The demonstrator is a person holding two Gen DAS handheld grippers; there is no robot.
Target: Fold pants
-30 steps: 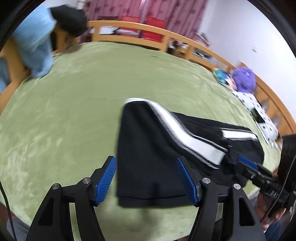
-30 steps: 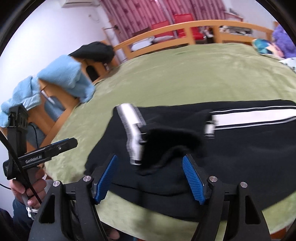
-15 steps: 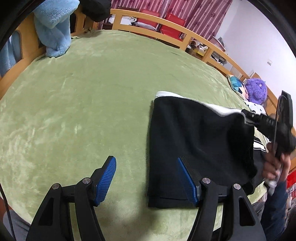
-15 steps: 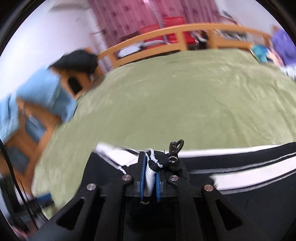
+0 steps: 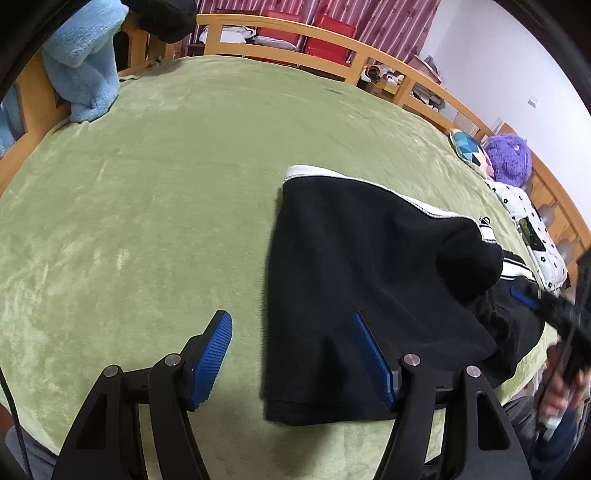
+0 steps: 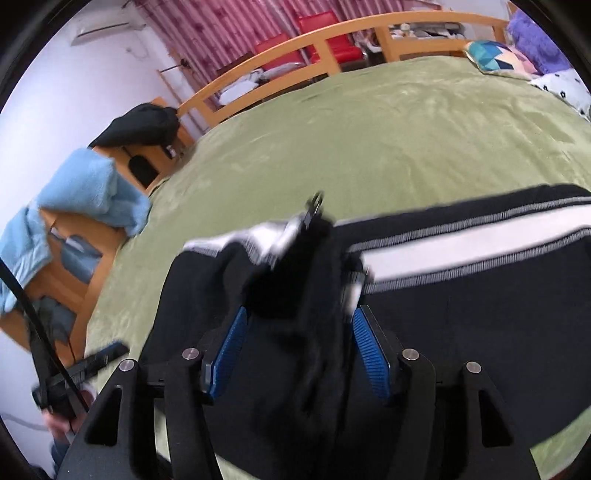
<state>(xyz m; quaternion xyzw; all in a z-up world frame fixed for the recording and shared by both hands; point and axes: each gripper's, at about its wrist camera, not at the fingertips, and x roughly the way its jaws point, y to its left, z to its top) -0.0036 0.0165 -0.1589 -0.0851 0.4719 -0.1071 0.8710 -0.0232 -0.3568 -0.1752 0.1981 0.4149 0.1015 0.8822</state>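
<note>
1. Green plush bed cover point(image 5: 155, 192), framed by a wooden rail point(image 6: 362, 29): it is carrying the black track pants with white side stripes point(image 5: 354, 266) along its near edge, toward the near right corner. The rest of the cover is lying bare up to the far rail.
2. Pants: the long axis is running parallel to the near edge; the white stripe point(image 6: 472, 236) is lying along that axis. One end is already sitting doubled over the body, its folded edge facing the left edge of the bed.
3. Right gripper point(image 6: 295, 354): jaws are standing apart, with a loose black bunch lying between the blue pads point(image 6: 369, 354); contact cannot be told through the blur.
4. Left gripper point(image 5: 291, 354): jaws are spread wide, holding nothing, hovering over the near corner of the fold.
5. Risk, as I judge it: the bunch is sagging unevenly, so the top layer could be settling crooked or creased; dragging could be pulling the pants off the near edge.
</note>
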